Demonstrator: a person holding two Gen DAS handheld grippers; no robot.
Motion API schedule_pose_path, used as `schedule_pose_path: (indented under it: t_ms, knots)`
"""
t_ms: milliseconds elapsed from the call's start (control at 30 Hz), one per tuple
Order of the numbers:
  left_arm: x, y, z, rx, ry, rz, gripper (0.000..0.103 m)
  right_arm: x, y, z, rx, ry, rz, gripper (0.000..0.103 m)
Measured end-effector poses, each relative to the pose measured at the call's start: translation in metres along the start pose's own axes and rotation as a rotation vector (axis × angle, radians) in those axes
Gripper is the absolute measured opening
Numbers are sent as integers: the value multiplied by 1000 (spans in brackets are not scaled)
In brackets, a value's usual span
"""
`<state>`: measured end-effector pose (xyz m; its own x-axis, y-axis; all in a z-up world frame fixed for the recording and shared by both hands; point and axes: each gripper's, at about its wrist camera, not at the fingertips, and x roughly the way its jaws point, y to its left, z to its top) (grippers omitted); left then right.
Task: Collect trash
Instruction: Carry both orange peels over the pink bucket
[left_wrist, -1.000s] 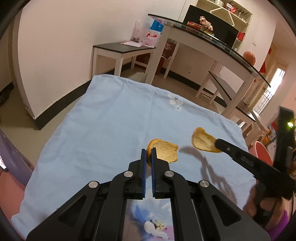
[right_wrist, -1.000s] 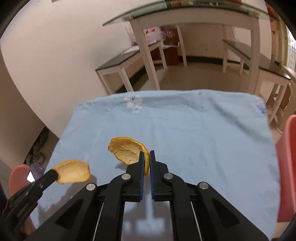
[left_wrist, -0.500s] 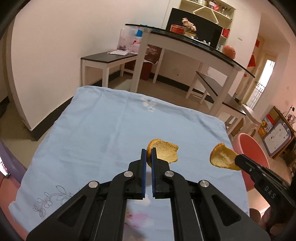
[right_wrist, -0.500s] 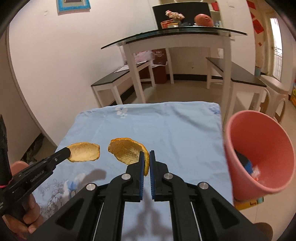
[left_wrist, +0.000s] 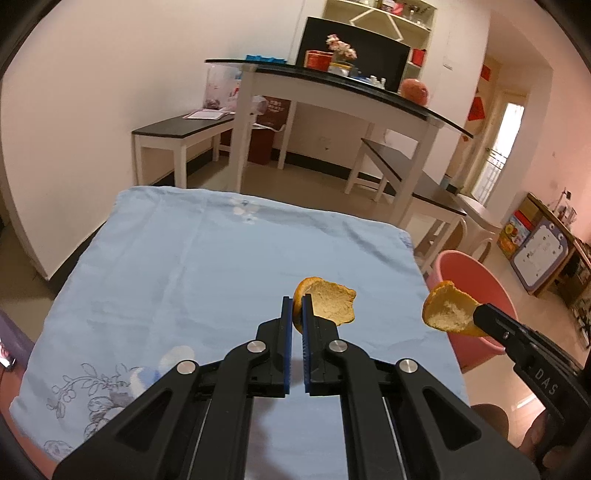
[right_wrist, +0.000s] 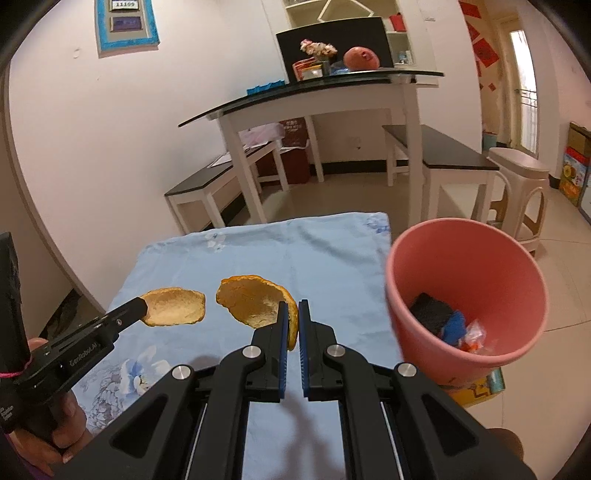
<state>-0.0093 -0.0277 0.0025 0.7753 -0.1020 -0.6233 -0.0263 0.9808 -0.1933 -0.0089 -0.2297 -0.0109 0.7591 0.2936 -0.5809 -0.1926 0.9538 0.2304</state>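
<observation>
In the left wrist view, my left gripper (left_wrist: 295, 301) is shut on a piece of orange peel (left_wrist: 332, 302), held above the blue cloth (left_wrist: 221, 273). To its right, my right gripper (left_wrist: 482, 315) pinches a second peel (left_wrist: 447, 312) in front of the pink bin (left_wrist: 480, 280). The right wrist view shows the right gripper (right_wrist: 291, 304) shut on its peel (right_wrist: 251, 299). The left gripper (right_wrist: 140, 306) carries its own peel (right_wrist: 173, 306) at the left. The pink bin (right_wrist: 424, 258) stands just right of the cloth's edge and holds a black pad and wrappers.
A white dining table with a dark glass top (right_wrist: 332, 92) and dark-topped benches (right_wrist: 443, 147) stand beyond the cloth-covered table. A beige stool (right_wrist: 517, 184) is behind the bin. A hand (right_wrist: 55, 435) grips the left tool's handle.
Both grippers have travelled right across the cloth and risen a little, each keeping its peel. The pink bin has come into both views and now sits close to the right gripper.
</observation>
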Motion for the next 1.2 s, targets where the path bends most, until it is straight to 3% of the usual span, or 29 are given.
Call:
schedule_pose_path:
  t_ms: [300,600,833,1200]
  knots:
    - [4,-37,8,63,-13,-69,4,-20,-34,2,67,-45,-72,5]
    - [20,-98,14,158,2,-143,4,-40,-91,5,142,-95,-176,5]
    - [38,-145,12,230,17,-192,4,-43,-137,2,206,-98,-239,5]
    - [72,-194,-1,310,63,-258,4,-32,-173,-5,228,-77,-309,5]
